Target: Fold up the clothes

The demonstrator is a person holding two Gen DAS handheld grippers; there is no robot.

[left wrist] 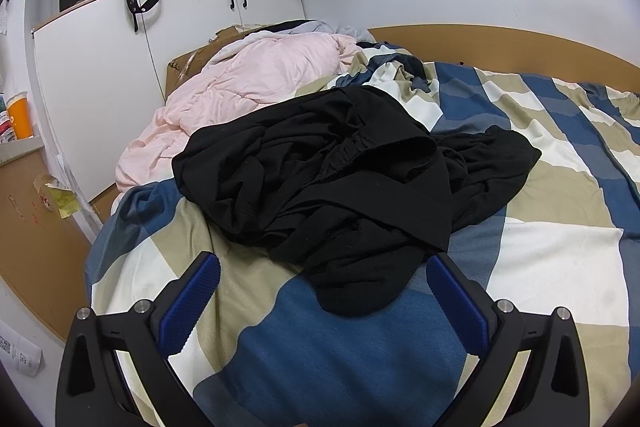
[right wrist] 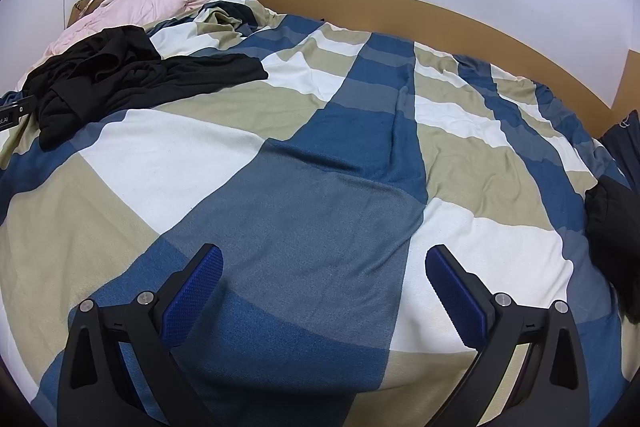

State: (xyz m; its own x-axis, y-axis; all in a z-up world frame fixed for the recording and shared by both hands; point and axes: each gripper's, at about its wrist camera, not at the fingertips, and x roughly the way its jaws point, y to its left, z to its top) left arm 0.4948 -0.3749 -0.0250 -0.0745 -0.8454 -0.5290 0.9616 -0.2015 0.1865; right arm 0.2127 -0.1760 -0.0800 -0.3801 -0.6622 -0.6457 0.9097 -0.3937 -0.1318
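Left wrist view puts your left gripper [left wrist: 323,281] spread wide right at the near hem of the crumpled black garment [left wrist: 340,171], ready to pinch. Your right gripper [right wrist: 324,267], also wide and empty, hovers over bare checked duvet [right wrist: 320,155], probably keeping folding space clear.

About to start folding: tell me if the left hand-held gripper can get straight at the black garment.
Probably yes. The left hand-held gripper is open, and the crumpled black garment lies just ahead on the checked bedspread, its near edge already between the fingers, with nothing between.
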